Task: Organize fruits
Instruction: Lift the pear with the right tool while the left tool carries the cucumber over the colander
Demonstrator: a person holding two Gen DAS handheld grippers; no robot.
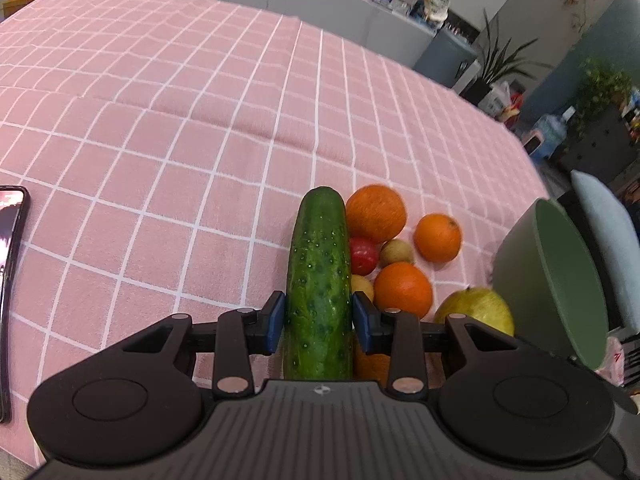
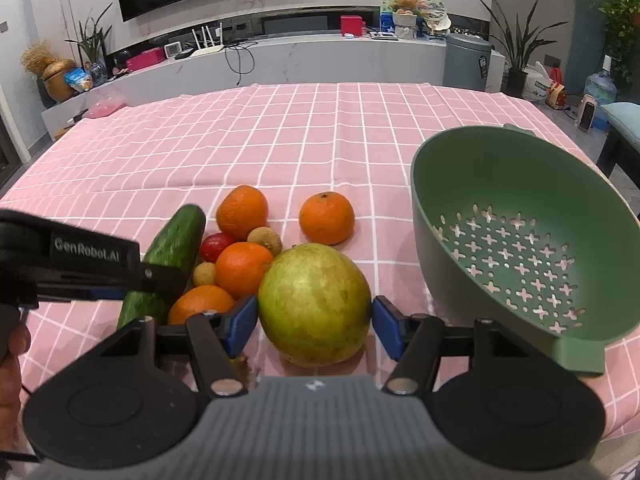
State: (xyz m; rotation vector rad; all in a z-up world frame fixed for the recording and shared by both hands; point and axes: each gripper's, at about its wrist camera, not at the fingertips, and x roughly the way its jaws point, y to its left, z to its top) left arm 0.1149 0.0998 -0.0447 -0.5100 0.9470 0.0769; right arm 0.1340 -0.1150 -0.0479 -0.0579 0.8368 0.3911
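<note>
Here, a cluster of produce crowds the near part of a table under a pink checked tablecloth [image 2: 320, 128], and two hand-held grippers work into it side by side. Several oranges [image 2: 242, 211] lie packed with a small red fruit [image 2: 216, 246] and two small tan-brown fruits [image 2: 265, 239]; one orange [image 2: 327, 218] sits a little apart toward the green colander [image 2: 520, 240]. The colander, perforated with cross-shaped holes, stands empty at the right of the pile, tipped toward the camera, near the table's right edge. A dark phone [image 1: 10, 280] lies well off to the left, close to that edge. Beyond the pile the cloth runs open to the far edge, with creases across it.

The left gripper [image 1: 319, 322] pinches a cucumber [image 1: 319, 272], its blue pads pressed against both flanks; the cucumber is dark green and bumpy and points away from the camera, its right side against the red fruit and the oranges. In the right wrist view the left gripper's black body crosses over the cucumber's middle, just beside an orange.

The right gripper [image 2: 315, 322] straddles a large yellow-green round fruit [image 2: 314, 304] with a faintly blotched skin. Its left pad touches the fruit, the right pad sits at its flank, and whether the pads truly press cannot be told. A hand [image 2: 10, 360] shows at the lower left.
</note>
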